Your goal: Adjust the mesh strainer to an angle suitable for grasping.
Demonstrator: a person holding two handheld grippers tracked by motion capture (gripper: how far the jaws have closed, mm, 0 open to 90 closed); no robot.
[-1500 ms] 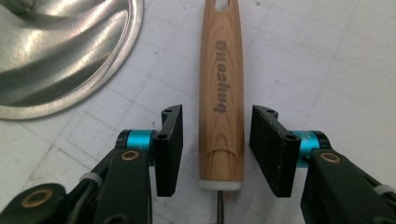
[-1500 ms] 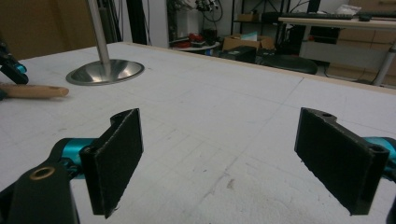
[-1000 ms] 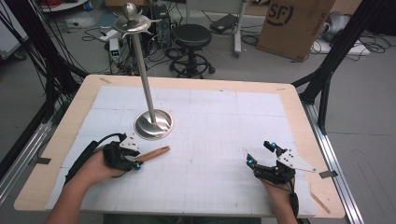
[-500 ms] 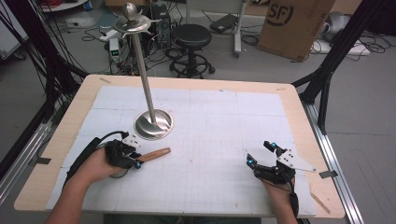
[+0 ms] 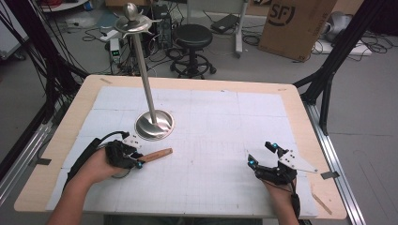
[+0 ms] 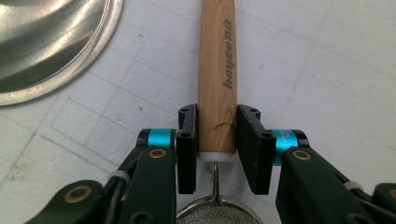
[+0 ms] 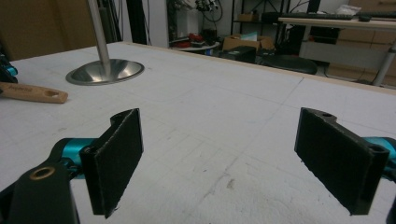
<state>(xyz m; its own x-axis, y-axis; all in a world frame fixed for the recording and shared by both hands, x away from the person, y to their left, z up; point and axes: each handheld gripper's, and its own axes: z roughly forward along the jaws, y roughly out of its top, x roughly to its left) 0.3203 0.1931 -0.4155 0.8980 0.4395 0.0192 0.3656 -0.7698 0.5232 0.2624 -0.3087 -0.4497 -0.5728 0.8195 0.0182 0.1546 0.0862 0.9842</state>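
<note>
The left tool (image 6: 215,140) grips the light-brown wooden handle of a small mesh strainer (image 6: 216,70), lying just beside the round steel stand base (image 5: 154,125). The right tool (image 7: 233,154), jaws spread wide and empty, sits well apart from that base on the white gridded counter (image 5: 211,140).

We see a black stool (image 5: 193,36) beyond the counter (image 5: 300,112), a cardboard box (image 5: 296,24) right of the stool, cables (image 5: 96,32) left of it

On the bench (image 5: 211,117), a tall steel stand (image 5: 146,84) rises from a round base at the left of centre. Near the base, the left tongs (image 5: 136,159) sit at the end of a wooden handle (image 5: 157,153) that lies flat on the white mat. The right tongs (image 5: 261,153) rest well apart at the near right, jaws spread wide.
</note>
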